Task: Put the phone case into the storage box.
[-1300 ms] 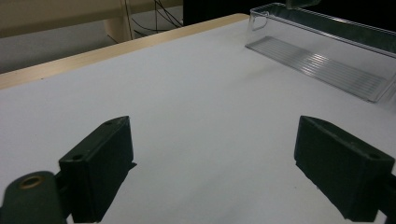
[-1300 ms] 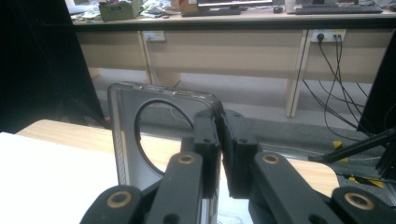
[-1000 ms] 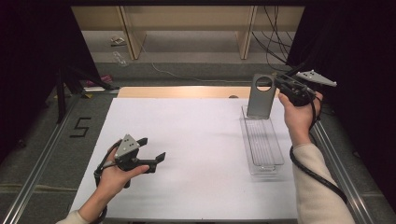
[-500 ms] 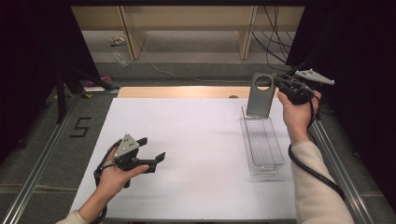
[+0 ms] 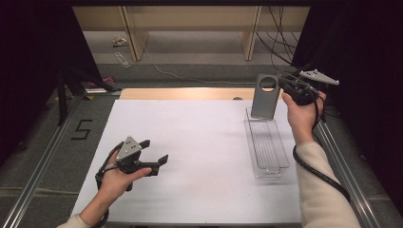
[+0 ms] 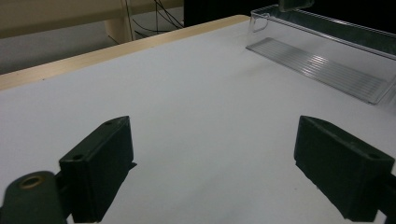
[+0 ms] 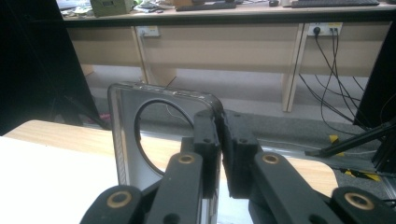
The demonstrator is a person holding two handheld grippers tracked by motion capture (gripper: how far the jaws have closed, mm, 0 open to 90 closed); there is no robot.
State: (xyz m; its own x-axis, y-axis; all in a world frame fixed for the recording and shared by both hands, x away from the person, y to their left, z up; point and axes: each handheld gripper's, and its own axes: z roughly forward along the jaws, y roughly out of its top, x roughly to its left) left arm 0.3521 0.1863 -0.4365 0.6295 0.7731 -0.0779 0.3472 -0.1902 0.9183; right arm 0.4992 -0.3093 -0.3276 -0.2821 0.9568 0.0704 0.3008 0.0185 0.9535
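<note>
A grey metal plate (image 5: pixel 263 105) with a round hole near its top stands upright at the far end of a clear plastic tray (image 5: pixel 257 167). My right gripper (image 5: pixel 281 83) is shut on the plate's upper right edge. In the right gripper view the jaws of the right gripper (image 7: pixel 220 136) pinch the rim of the plate (image 7: pixel 123 140) beside the hole. My left gripper (image 5: pixel 155 151) rests low over the white table near its front left, open, with nothing between its fingers. In the left gripper view the left gripper (image 6: pixel 215 140) points across bare white surface toward the tray (image 6: pixel 322 63).
The white tabletop (image 5: pixel 199 128) has a wooden strip (image 5: pixel 185 93) along its far edge. Metal rails (image 5: pixel 40 166) run down both sides. Beyond the table stand wooden bench legs (image 5: pixel 133 33) and hanging cables (image 5: pixel 280 28). A cable (image 5: pixel 318 173) trails from the right gripper along the sleeve.
</note>
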